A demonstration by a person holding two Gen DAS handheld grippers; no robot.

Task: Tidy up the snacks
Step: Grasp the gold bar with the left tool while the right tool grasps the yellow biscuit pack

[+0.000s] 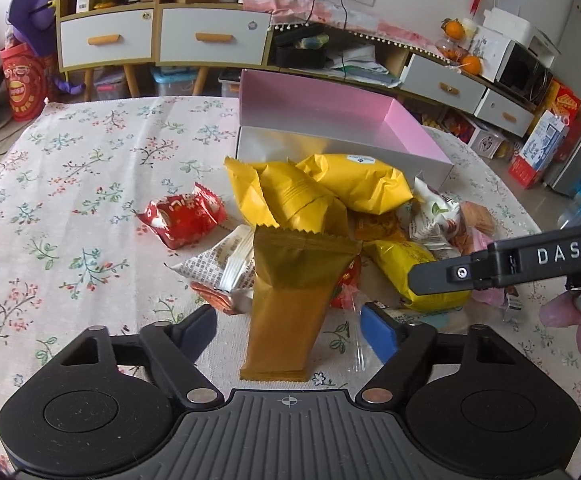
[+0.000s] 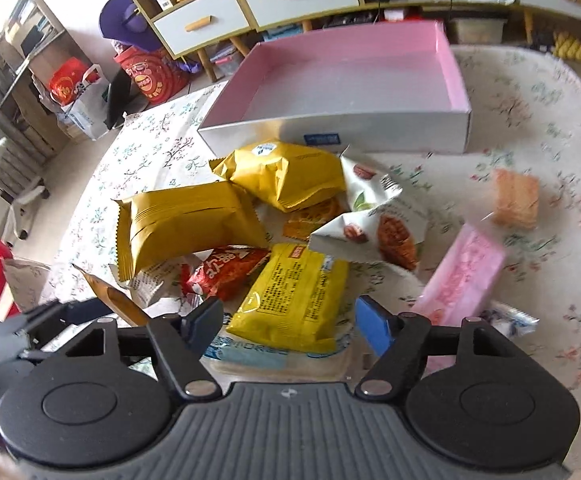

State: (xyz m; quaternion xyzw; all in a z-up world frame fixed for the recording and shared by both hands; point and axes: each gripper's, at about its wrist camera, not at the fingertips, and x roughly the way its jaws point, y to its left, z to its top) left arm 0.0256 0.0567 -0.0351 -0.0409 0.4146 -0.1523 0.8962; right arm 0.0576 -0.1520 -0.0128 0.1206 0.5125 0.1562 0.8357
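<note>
My left gripper (image 1: 290,334), fingers apart, straddles the gold packet (image 1: 290,300) at frame centre; my right gripper (image 2: 290,326), fingers apart, straddles the yellow packet (image 2: 294,300).

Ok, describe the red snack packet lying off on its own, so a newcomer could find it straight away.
Start at the open pink-lined cardboard box on the floral tablecloth, then find the heap of snack packets in front of it. Left of the heap's two mustard-yellow packets lies the crinkled red foil packet with white lettering, alone on bare cloth, unlike the piled ones.
</note>
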